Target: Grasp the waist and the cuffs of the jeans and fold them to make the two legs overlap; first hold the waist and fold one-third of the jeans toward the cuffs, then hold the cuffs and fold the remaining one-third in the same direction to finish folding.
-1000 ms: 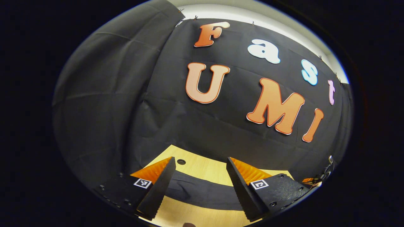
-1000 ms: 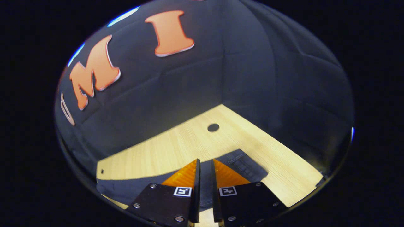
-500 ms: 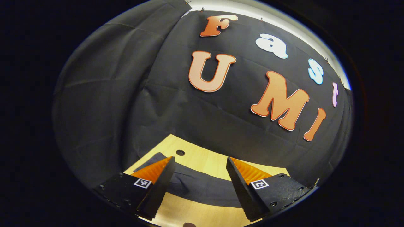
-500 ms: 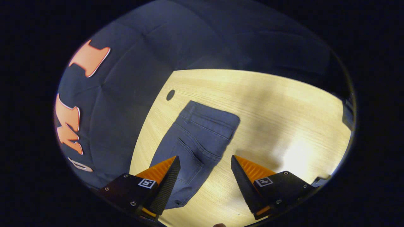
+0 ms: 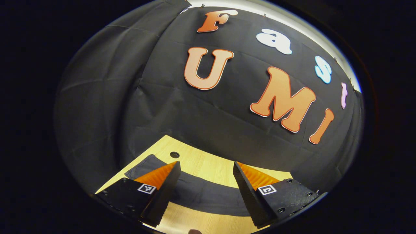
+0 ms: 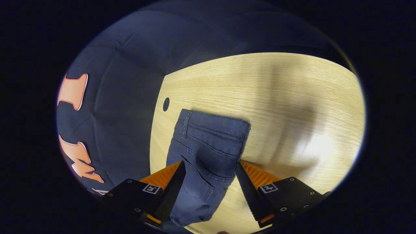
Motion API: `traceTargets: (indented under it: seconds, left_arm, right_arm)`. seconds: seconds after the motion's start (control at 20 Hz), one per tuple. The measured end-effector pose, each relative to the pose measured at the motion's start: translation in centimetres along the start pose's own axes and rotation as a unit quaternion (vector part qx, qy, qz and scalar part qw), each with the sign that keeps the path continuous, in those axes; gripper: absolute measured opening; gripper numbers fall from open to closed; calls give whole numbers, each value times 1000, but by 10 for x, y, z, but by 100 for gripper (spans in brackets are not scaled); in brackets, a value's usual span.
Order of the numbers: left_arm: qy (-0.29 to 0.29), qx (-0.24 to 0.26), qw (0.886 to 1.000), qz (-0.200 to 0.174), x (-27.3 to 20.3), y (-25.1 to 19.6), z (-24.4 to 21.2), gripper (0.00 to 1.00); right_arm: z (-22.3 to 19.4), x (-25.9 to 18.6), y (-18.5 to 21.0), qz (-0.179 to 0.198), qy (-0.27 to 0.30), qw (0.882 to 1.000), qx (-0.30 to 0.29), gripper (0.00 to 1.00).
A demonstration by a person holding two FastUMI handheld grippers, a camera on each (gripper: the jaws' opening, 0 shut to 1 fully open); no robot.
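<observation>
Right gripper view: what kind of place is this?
Likely a staged recording booth, not a home: black cloth wall as backdrop, a light wooden table with a drilled hole, and jeans laid flat.

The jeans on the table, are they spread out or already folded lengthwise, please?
Folded lengthwise: the jeans lie flat as one narrow strip, waistband half-width, on the table.

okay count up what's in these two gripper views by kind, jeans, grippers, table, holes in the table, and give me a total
Jeans: 1, the dark blue jeans, lying on the table.
Grippers: 2, the left gripper and the right gripper, both with fingers apart.
Tables: 1, the light wooden table.
Table holes: 2, hole by the waistband and hole by the far end of the jeans.
Total: 6.
</observation>
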State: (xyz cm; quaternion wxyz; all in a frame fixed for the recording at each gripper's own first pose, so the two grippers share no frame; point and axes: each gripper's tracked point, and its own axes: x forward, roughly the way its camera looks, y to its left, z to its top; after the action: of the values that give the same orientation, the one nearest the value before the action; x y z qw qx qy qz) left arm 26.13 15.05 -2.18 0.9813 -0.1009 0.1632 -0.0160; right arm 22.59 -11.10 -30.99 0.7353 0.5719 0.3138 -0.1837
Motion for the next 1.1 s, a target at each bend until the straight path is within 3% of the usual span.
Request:
traceTargets:
  seconds: [0.15, 0.2, 0.3, 0.35, 0.45, 0.5, 0.6, 0.85, 1.1]
  left_arm:
    - [11, -27, 1000, 5, 4, 1, -7, 98]
    - [13, -38, 999, 6, 5, 3, -9, 98]
    - [18, -50, 999, 11, 8, 6, -14, 98]
    - [21, -51, 998, 13, 8, 7, -17, 98]
    - [23, -45, 999, 18, 7, 12, -18, 98]
    - [23, -44, 999, 21, 6, 15, -18, 98]
    - [22, -45, 998, 27, 4, 23, -16, 98]
    - [26, -48, 998, 37, 1, 44, -15, 97]
    - [26, -47, 998, 32, 0, 60, -8, 98]
  right_arm:
    - [3, 6, -1, -2, 1, 1000, 8, 91]
    - [4, 13, -5, -8, -9, 1000, 1, 83]
    - [9, 27, 3, 10, -40, 999, -33, 52]
    - [10, 30, 6, 14, -49, 998, -45, 50]
    - [12, 33, 8, 0, -77, 996, -41, 28]
    - [12, 30, 8, -10, -91, 993, -77, 20]
    - [14, 25, 7, -27, -117, 981, -154, 20]
    - [18, 28, 9, -18, -163, 967, -195, 20]
    - [26, 13, 22, -14, -214, 914, -344, 19]
